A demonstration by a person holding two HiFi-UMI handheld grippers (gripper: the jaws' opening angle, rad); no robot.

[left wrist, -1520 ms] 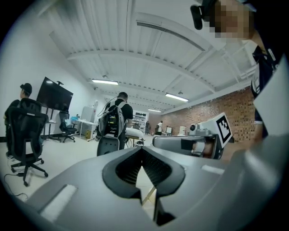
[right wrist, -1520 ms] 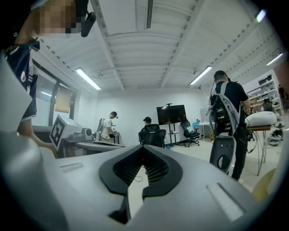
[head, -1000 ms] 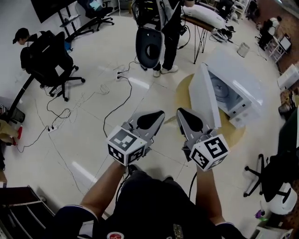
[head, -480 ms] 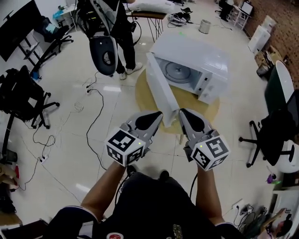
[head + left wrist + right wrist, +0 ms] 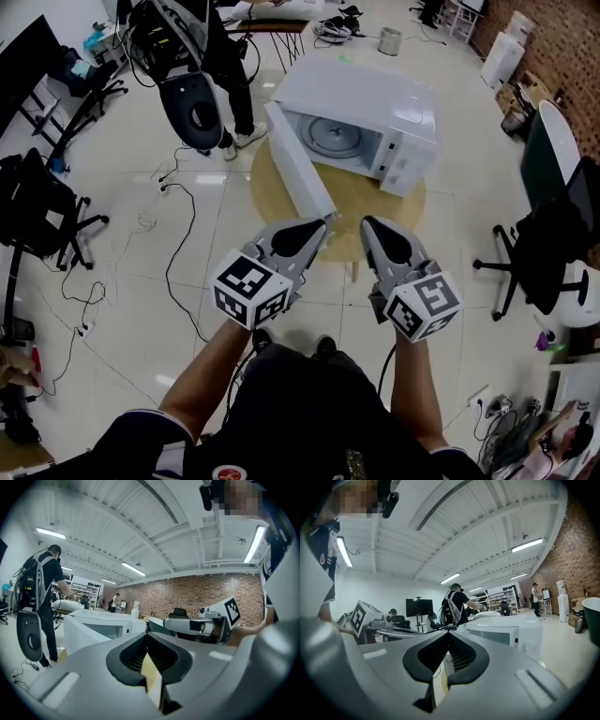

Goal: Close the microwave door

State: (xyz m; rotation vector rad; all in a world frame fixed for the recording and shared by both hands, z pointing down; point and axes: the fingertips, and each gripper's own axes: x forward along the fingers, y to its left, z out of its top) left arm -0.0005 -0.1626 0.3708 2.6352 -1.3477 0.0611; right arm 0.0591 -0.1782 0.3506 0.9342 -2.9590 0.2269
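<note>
A white microwave stands on a round wooden table, its door swung wide open toward me on the left side. The turntable shows inside the cavity. My left gripper and right gripper are held side by side just short of the table's near edge, both shut with nothing between the jaws. The door's free edge lies just beyond the left gripper's tips. In the left gripper view the microwave sits ahead to the left; in the right gripper view the microwave sits ahead to the right.
A person with a backpack rig stands beyond the table at the left. Cables trail over the floor at the left. Office chairs stand at the left and right. A long table is at the back.
The view has swung so the microwave and table moved from the upper right to straight ahead and closer. Both grippers stay shut and keep their place in view.
</note>
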